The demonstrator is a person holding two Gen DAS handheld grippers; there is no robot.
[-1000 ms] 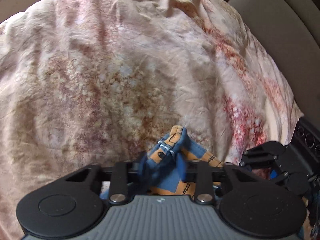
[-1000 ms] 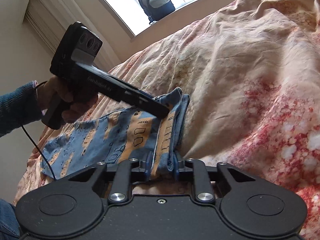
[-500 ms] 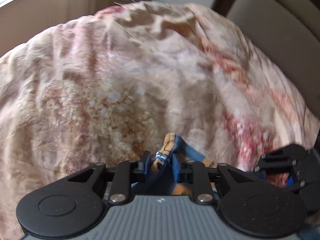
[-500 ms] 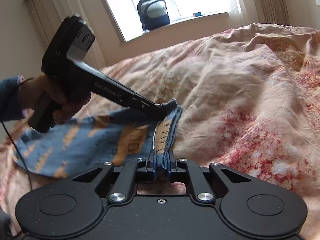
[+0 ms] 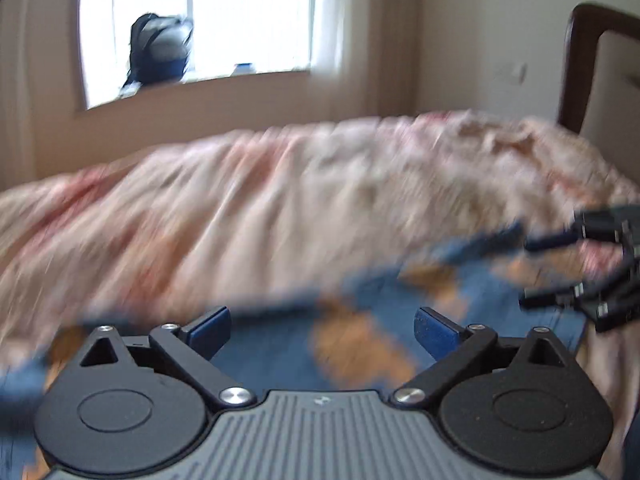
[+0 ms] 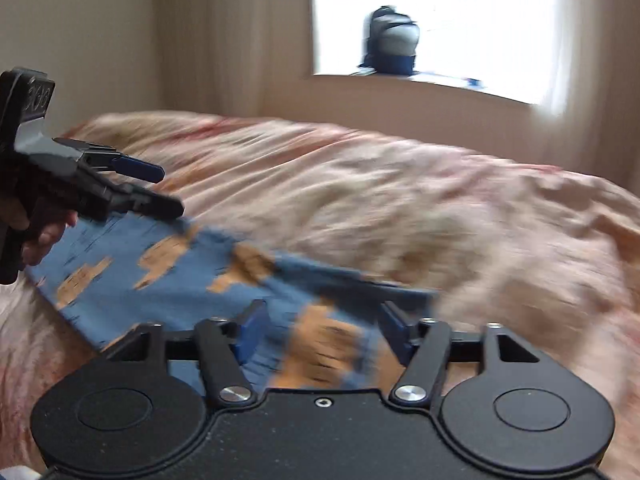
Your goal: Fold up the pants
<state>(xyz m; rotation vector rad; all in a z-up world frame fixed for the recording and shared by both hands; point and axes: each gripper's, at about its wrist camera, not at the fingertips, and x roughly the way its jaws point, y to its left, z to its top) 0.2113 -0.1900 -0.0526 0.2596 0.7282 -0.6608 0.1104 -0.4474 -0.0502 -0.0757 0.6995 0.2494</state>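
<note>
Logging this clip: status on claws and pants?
Left claw open, right claw open. Pants flat on bedspread, unheld. Nothing in the way.

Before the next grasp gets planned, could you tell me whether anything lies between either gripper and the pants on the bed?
Nothing visible does. The left gripper and the right gripper both have their jaws spread wide, directly over the blue and orange pants, which lie flat on the floral bedspread. Motion blur hides fine detail.
</note>
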